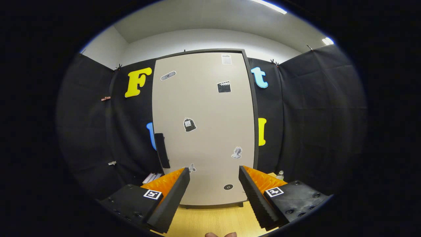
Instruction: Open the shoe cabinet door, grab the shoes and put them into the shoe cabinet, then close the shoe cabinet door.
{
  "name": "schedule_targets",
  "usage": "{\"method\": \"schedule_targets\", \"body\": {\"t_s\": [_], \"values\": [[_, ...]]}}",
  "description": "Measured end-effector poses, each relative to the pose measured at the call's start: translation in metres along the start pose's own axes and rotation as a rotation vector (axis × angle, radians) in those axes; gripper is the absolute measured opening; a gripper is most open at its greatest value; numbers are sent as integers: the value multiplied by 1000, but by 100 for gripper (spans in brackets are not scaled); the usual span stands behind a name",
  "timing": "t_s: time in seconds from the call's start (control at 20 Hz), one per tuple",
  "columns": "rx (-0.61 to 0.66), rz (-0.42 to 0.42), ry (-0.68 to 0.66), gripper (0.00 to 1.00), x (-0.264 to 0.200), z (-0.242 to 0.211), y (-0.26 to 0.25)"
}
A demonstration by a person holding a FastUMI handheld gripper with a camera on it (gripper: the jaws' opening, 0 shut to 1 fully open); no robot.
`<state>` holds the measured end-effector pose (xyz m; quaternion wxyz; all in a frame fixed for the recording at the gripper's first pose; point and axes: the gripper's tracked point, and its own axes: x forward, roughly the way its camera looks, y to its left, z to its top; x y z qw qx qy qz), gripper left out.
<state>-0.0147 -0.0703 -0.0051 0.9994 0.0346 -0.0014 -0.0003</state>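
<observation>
Ahead, shoe cabinet door [204, 131] shut, beyond gripper [213, 184], jaws apart, empty.

A pale wooden tabletop [210, 219] carried the closed beige shoe cabinet [204, 131] standing upright at its far side, with a small clear bottle [280, 174] at the cabinet's right and a flat striped item [152, 178] at its left.

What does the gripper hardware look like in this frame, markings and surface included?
The gripper has two wedge-shaped fingers whose inner faces carry fine ribbed teeth. Each finger sits on a blocky black mount with recessed screw holes and a square black-and-white fiducial tag on top. No cables are visible. The fingers stand apart, with nothing between them.
</observation>
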Motion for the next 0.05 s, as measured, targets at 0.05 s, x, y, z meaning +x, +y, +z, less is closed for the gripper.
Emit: {"method": "schedule_targets", "body": {"t_s": [0.05], "values": [[-1, 4, -11, 98, 4, 3, 1]]}}
